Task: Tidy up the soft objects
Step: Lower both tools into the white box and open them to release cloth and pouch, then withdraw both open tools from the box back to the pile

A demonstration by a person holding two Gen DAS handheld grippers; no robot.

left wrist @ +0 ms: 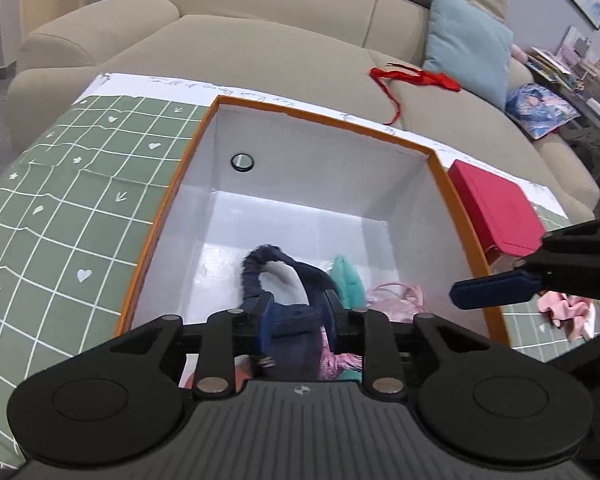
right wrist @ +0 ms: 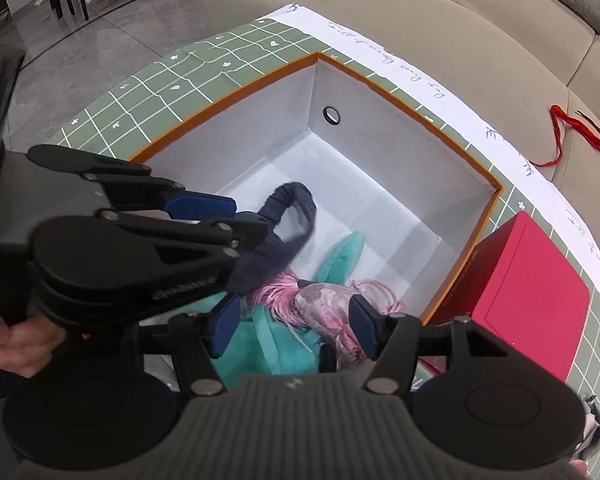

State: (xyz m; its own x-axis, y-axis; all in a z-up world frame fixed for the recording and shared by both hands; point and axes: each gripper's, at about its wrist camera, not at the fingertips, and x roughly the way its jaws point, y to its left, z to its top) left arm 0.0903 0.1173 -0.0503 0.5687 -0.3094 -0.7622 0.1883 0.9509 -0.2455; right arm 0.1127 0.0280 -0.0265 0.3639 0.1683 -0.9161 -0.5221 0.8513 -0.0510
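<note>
Beige sofa cushions (left wrist: 284,44) fill the top of both views, with a light blue pillow (left wrist: 466,44) at upper right and a red ribbon (left wrist: 416,78) lying on the seat. Below them a green grid-patterned cloth (left wrist: 60,208) covers the table, and on it stands an orange-rimmed box (left wrist: 172,216) with white inner walls; a red box (right wrist: 536,304) sits just beside its right wall.

At the bottom of the orange-rimmed box lie the soft things: a dark navy fabric item (right wrist: 288,216) with a looped strap, a teal plush piece (right wrist: 340,256) and a pink tasselled pouch (right wrist: 320,300).

Low in the left wrist view, the left gripper (left wrist: 296,316) has its jaws slightly apart with the navy fabric between them; whether the pads press it I cannot tell. The right gripper (right wrist: 294,326) hangs over the pouch, jaws standing apart, not squeezing it.
</note>
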